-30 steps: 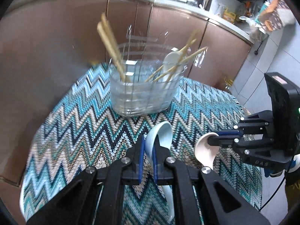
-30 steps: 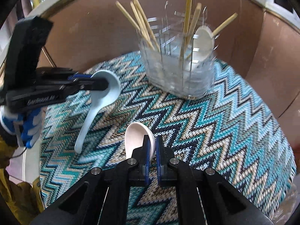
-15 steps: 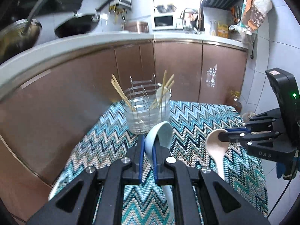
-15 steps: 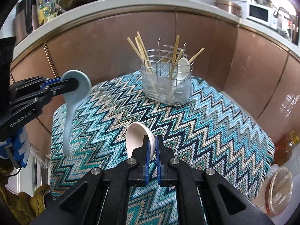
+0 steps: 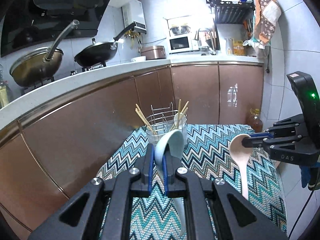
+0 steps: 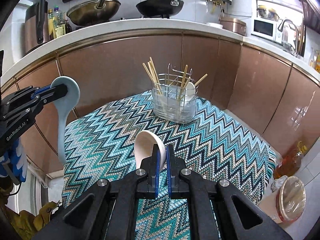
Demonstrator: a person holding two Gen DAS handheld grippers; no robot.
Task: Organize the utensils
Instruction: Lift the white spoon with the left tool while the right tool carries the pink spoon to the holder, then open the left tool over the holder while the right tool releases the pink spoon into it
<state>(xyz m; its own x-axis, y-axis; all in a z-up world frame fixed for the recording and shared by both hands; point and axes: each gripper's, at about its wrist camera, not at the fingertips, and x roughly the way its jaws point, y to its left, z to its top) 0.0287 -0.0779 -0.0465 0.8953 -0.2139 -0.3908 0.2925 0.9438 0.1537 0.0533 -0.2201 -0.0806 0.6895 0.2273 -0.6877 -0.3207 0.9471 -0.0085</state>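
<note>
**Operator:** Left wrist view first: my left gripper [image 5: 158, 161] is pinching the rim of the pale blue spoon [image 5: 170, 146], bowl up, handle hanging down below the fingers [image 5: 149, 172]. From the right wrist view the same left gripper [image 6: 60, 90] shows at the left edge, with that blue spoon [image 6: 66, 108] dangling off the left side of the table, clear of the cloth.

**Observer:** And the other one?

**Operator:** My right gripper [image 6: 162, 158] is pressed onto the rim of the white spoon [image 6: 147, 146], bowl up and facing the camera. In the left view the right gripper [image 5: 245, 141] comes in from the right edge and the white spoon [image 5: 241, 160] hangs straight down from it, above the zigzag cloth [image 5: 216, 150].

**Observer:** Both spoons off the surface, then?

**Operator:** Yes, both are held in the air, apart from each other.

**Observer:** Where is the holder?

**Operator:** The wire utensil holder [image 6: 174, 104] stands at the far edge of the cloth-covered table [image 6: 220, 140], near the brown cabinet fronts [image 6: 210, 64]. Chopsticks [image 6: 153, 74] lean out of its left compartment; more chopsticks and another white spoon [image 6: 190, 92] stand in the right one. Both held spoons are well apart from it.

**Observer:** Anything beyond?

**Operator:** On the counter [image 6: 140, 25] above the cabinets, two woks [image 6: 160, 5], and a microwave [image 6: 264, 28] further right. An oil bottle [image 6: 290, 160] stands on the floor past the table's right edge.
</note>
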